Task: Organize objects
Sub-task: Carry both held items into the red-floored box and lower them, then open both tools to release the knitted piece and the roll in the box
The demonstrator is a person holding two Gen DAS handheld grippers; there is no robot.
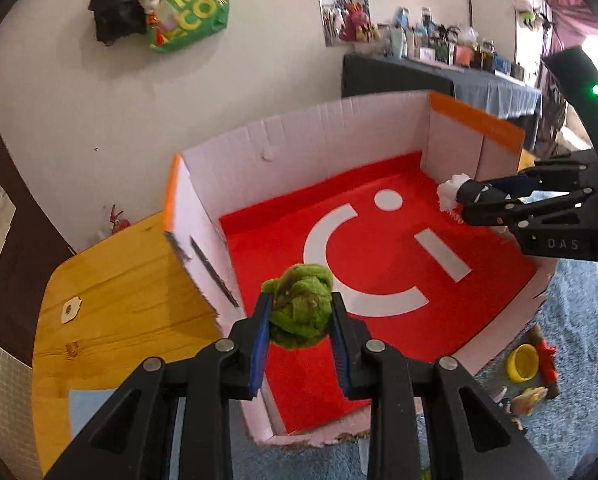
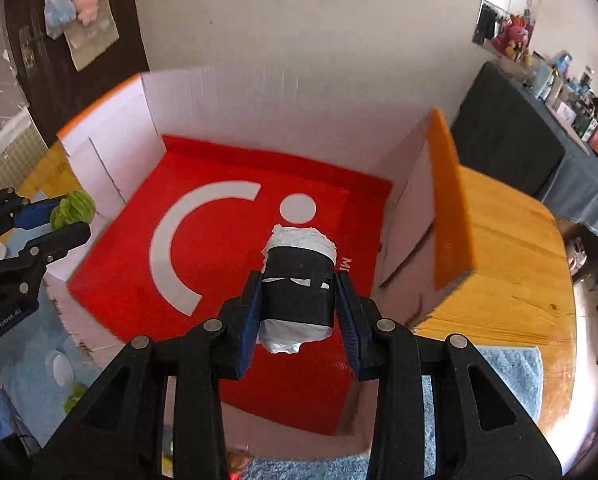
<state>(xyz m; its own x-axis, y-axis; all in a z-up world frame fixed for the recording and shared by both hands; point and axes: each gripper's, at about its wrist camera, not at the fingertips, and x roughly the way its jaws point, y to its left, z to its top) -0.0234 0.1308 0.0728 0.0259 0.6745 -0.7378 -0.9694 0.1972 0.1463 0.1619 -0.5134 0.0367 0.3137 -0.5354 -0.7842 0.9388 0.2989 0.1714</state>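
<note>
Left gripper [image 1: 299,312] clamps a fuzzy green knotted ball [image 1: 301,306] above the near edge of the cardboard box [image 1: 227,148] (red floor, white curved mark). Right gripper [image 2: 298,298] grips a white crinkled roll with black band [image 2: 299,280] over the box's floor.

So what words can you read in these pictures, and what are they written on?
"DAS": on the black body of the right hand-held gripper.
"MEC" above "ECO", cut off: on the green bag hanging on the wall.
"GenRobot.AI": on the left hand-held gripper; small, so not certain.
White print on the red box floor beside the black-and-white roll: too hidden and blurred to read.
</note>
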